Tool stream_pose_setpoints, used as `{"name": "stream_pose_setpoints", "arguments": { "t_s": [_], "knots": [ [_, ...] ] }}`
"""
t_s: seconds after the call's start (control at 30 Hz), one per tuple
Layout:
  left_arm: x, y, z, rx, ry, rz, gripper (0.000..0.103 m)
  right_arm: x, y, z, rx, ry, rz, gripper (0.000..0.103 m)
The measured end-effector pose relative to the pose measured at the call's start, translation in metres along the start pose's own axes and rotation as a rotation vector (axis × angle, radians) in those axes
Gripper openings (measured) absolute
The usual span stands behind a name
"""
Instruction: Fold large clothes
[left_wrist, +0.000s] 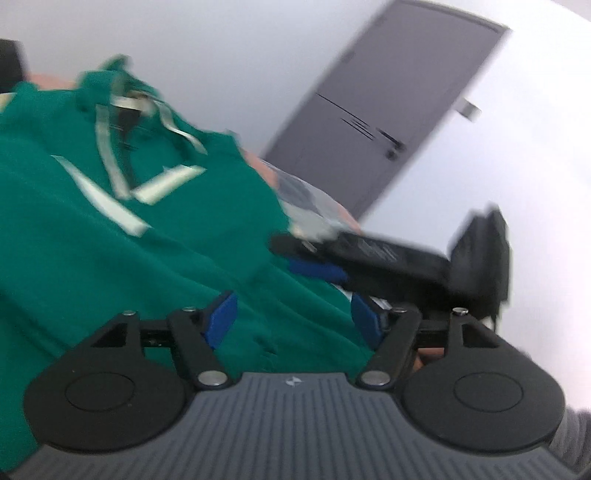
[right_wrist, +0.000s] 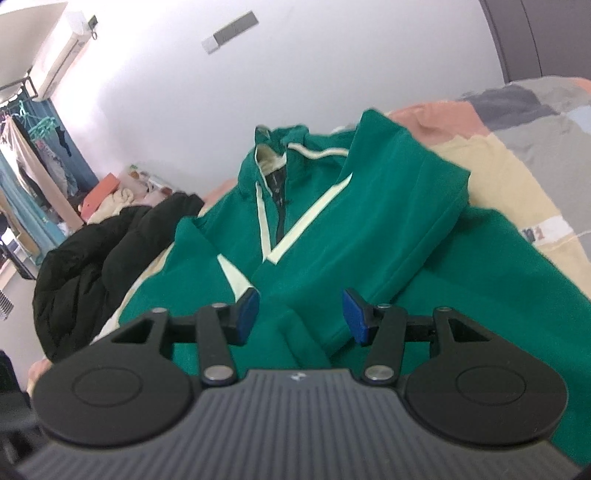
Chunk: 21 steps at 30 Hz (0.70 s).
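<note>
We have the green jacket (right_wrist: 369, 229) spread face up on the bed (right_wrist: 517, 184), collar toward the wall and cream stripes meeting at the zip, and both of our sleeves look already laid in over the chest, which we read as the narrowing step that comes before the body is doubled over. Our left gripper (left_wrist: 291, 317) hangs over the near part of the garment with its jaws released; cloth lies below and between the blue pads (left_wrist: 221, 317) but they do not press on it. Our right gripper (right_wrist: 301, 314) is likewise let go, its jaws parted over the folded-in sleeve, nothing pinched. In the left view the right tool (left_wrist: 388, 258) reaches in from the side, low over the jacket's edge, so both hands sit close at the hem end, which we judge suits taking the bottom edge next. A black padded coat (right_wrist: 99, 266) is heaped beside the jacket on the bed, touching or nearly touching its sleeve side. As for writing, a small pale emblem shows on each tool's grey housing, and a printed patch on the bedding (right_wrist: 543, 230) carries marks too blurred for us to read.
</note>
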<state>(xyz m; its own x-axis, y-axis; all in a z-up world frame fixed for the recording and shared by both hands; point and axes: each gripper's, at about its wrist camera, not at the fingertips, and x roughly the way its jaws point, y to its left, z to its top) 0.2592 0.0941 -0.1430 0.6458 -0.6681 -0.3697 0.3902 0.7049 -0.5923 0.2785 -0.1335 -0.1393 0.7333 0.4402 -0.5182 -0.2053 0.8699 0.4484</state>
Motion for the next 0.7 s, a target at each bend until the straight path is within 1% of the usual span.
{"name": "stream_pose_setpoints", "arguments": {
  "t_s": [0.07, 0.13, 0.2, 0.23, 0.33, 0.37, 0.43, 0.5, 0.57, 0.6, 0.63, 0.67, 0.7],
  "knots": [
    [-0.011, 0.016, 0.004, -0.037, -0.032, 0.09, 0.074, 0.005, 0.001, -0.005, 0.001, 0.033, 0.01, 0.065],
    [-0.019, 0.042, 0.008, -0.11, -0.059, 0.19, 0.074, 0.01, 0.004, -0.011, -0.01, 0.073, 0.004, 0.065],
    [-0.025, 0.071, 0.01, -0.192, -0.078, 0.314, 0.074, 0.019, 0.005, -0.016, -0.019, 0.123, -0.02, 0.065],
    [-0.028, 0.084, 0.011, -0.224, -0.088, 0.363, 0.073, 0.022, 0.005, -0.019, -0.016, 0.141, -0.025, 0.065],
    [-0.03, 0.111, 0.016, -0.266, -0.1, 0.491, 0.072, 0.032, 0.001, -0.026, 0.006, 0.212, -0.037, 0.065],
    [-0.03, 0.117, 0.017, -0.29, -0.096, 0.508, 0.072, 0.035, 0.0, -0.029, 0.016, 0.231, -0.035, 0.065],
    [-0.03, 0.128, 0.019, -0.334, -0.104, 0.502, 0.072, 0.038, -0.002, -0.032, 0.034, 0.257, -0.02, 0.065],
    [-0.025, 0.132, 0.019, -0.348, -0.117, 0.498, 0.067, 0.04, -0.003, -0.035, 0.05, 0.263, -0.011, 0.065],
    [-0.019, 0.135, 0.019, -0.355, -0.121, 0.486, 0.05, 0.042, -0.004, -0.038, 0.062, 0.268, -0.016, 0.065],
    [-0.016, 0.137, 0.02, -0.363, -0.129, 0.485, 0.044, 0.043, -0.004, -0.04, 0.065, 0.273, -0.015, 0.064],
    [-0.012, 0.138, 0.021, -0.371, -0.139, 0.487, 0.034, 0.043, -0.005, -0.04, 0.069, 0.27, -0.014, 0.063],
    [-0.011, 0.14, 0.021, -0.377, -0.149, 0.491, 0.023, 0.043, -0.006, -0.04, 0.071, 0.265, -0.012, 0.059],
    [-0.013, 0.141, 0.02, -0.384, -0.157, 0.492, 0.02, 0.042, -0.005, -0.041, 0.065, 0.261, -0.009, 0.051]
  ]
}}
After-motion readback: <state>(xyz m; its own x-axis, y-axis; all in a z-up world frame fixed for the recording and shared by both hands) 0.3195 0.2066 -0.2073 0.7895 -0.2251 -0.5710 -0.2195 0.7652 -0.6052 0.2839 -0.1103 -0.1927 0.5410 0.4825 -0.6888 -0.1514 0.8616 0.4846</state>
